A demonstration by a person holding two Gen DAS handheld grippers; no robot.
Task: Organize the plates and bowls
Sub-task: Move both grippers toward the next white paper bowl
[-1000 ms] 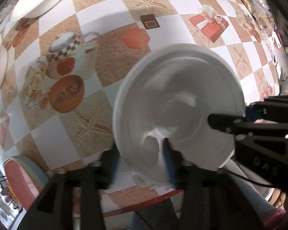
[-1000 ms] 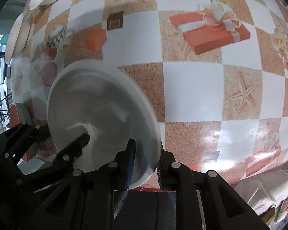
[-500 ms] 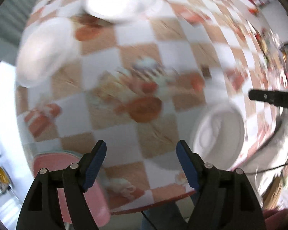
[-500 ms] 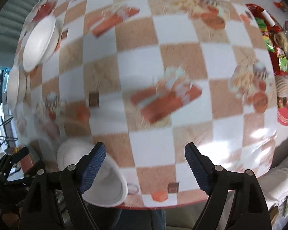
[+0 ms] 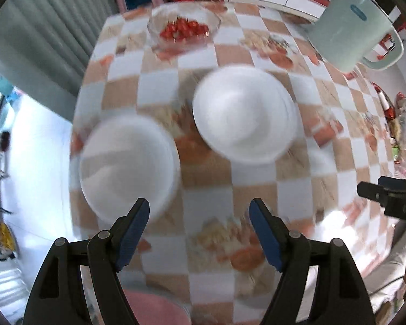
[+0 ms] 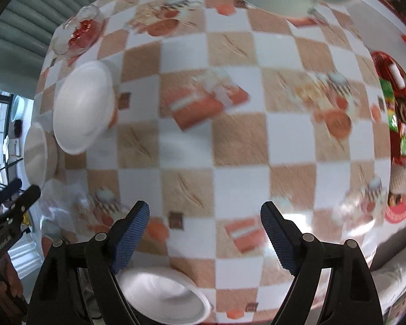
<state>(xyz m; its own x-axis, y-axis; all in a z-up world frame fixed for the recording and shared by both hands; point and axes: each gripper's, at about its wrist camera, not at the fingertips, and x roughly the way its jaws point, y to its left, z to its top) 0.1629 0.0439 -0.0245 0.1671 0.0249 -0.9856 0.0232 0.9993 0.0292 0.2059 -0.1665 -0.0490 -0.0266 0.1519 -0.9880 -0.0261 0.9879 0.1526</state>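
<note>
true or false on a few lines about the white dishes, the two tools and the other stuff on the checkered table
1. Both tools hold nothing. True: the left tool and the right tool stand open with only tablecloth between their fingers.
2. A clear glass bowl at the far side holds red fruit. True.
3. The pale green jug lies tipped on its side. False: it stands upright on the table.
4. In the left wrist view only one white dish shows. False: two show, a white bowl and a white stack beside it.
5. A white plate sits at the near table edge, below the right tool. True.
</note>
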